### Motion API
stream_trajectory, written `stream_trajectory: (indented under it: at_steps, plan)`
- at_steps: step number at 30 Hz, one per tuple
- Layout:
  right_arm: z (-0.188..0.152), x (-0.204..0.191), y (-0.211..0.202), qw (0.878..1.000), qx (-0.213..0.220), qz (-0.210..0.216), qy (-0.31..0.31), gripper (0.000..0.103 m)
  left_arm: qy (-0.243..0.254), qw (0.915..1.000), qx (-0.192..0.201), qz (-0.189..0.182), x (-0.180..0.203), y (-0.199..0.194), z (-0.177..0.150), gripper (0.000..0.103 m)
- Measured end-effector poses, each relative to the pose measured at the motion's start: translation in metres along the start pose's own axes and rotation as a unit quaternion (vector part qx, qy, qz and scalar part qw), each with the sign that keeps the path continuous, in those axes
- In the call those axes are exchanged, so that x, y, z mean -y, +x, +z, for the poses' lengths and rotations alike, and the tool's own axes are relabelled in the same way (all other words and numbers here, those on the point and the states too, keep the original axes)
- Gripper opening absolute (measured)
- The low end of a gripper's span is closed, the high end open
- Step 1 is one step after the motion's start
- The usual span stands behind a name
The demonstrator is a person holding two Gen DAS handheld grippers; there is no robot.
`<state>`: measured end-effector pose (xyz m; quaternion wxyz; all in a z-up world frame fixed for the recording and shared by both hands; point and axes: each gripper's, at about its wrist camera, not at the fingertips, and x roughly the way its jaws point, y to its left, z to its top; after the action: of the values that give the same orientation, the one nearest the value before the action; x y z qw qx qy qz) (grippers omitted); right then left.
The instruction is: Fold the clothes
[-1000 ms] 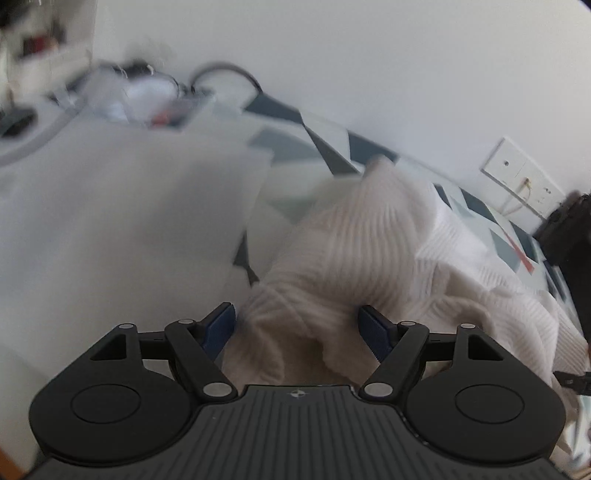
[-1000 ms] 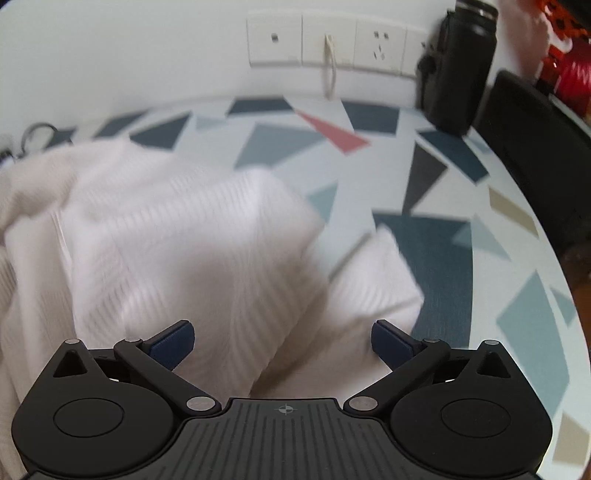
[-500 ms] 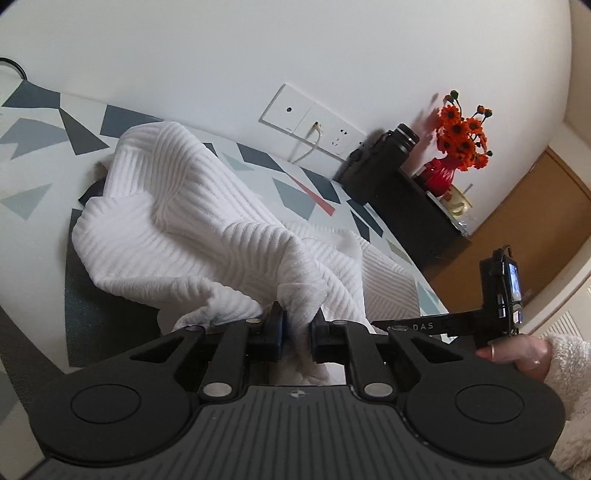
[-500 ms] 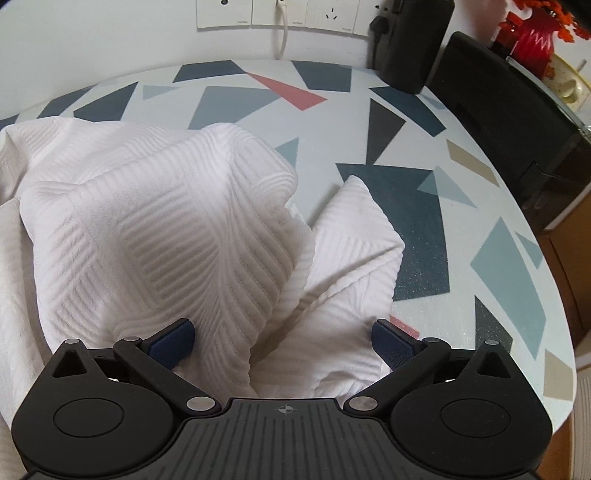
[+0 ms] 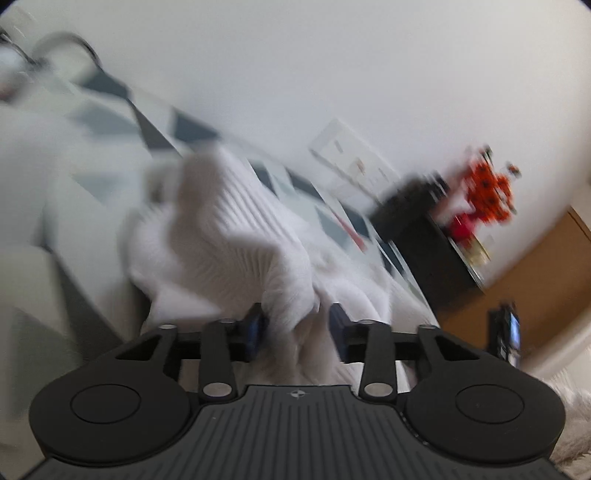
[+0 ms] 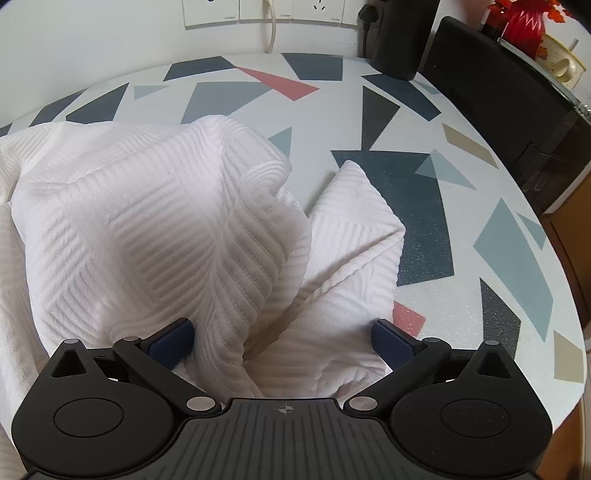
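Closest to me, my left gripper (image 5: pixel 297 326) has its jaws part-way apart with a bunched fold of the white ribbed garment (image 5: pixel 236 236) standing between the blue pads; the picture is smeared, so I cannot tell whether the pads actually pinch the cloth or only flank it. My right gripper (image 6: pixel 283 341) has its jaws spread wide, and a thick drooping fold of the same garment (image 6: pixel 155 229) sits in the gap, clear of both pads as far as I can see.

Beyond the fingers the garment lies heaped on the tabletop (image 6: pixel 461 206), which carries a pattern of dark blue, grey, tan and red triangles. In the right wrist view one rumpled hump rises to the left and a flatter flap spreads to the right, its corner reaching onto a dark triangle.

Further back a black container (image 6: pixel 404 37) stands at the tabletop's rear edge, by a black chair back (image 6: pixel 495 92). On the wall behind are white sockets (image 6: pixel 269 13) with a pale cable hanging down. At the far right sits a red vase (image 6: pixel 522 24) with orange flowers (image 5: pixel 489 188), blurred in the left wrist view
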<state>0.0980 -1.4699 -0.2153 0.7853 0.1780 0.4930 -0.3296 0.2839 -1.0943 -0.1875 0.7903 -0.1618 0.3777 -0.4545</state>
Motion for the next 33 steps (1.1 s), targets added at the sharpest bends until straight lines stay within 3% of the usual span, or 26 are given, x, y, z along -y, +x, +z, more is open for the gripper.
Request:
stream_trajectory:
  at_steps: [1,3,7,11,17,20,22,25,33]
  plan:
    - [0.002,0.0,-0.003,1.0,0.003,0.0,-0.003,0.102,0.005,0.9994,0.03,0.016,-0.001,-0.013,0.001,0.078]
    - [0.006,-0.002,-0.013,1.0,0.022,-0.002,-0.018,0.101,-0.002,0.9976,0.052,0.046,-0.006,-0.024,0.004,0.084]
    - [0.025,-0.013,-0.038,0.994,0.085,0.001,-0.065,0.101,-0.059,0.9941,0.02,0.089,-0.033,-0.011,0.007,0.081]
    - [0.064,-0.027,-0.051,0.991,0.108,0.03,-0.079,0.101,-0.11,0.9885,-0.019,0.103,-0.052,0.014,0.004,0.077]
    - [0.131,-0.047,-0.067,0.982,0.129,0.12,-0.063,0.102,-0.079,0.9835,-0.054,0.153,-0.053,0.035,0.005,0.081]
    - [0.147,-0.075,-0.055,0.977,0.132,0.124,-0.111,0.102,-0.062,0.9832,-0.061,0.161,-0.051,0.041,0.008,0.088]
    - [0.15,-0.095,-0.036,0.97,0.13,0.131,-0.157,0.102,-0.053,0.984,-0.072,0.154,-0.048,0.048,0.009,0.103]
    - [0.149,-0.122,-0.004,0.959,0.116,0.144,-0.214,0.102,-0.044,0.9806,-0.083,0.172,-0.043,0.058,0.014,0.103]
    - [0.134,-0.148,0.06,0.956,0.053,0.127,-0.261,0.102,-0.045,0.9727,-0.1,0.205,-0.036,0.068,0.019,0.103]
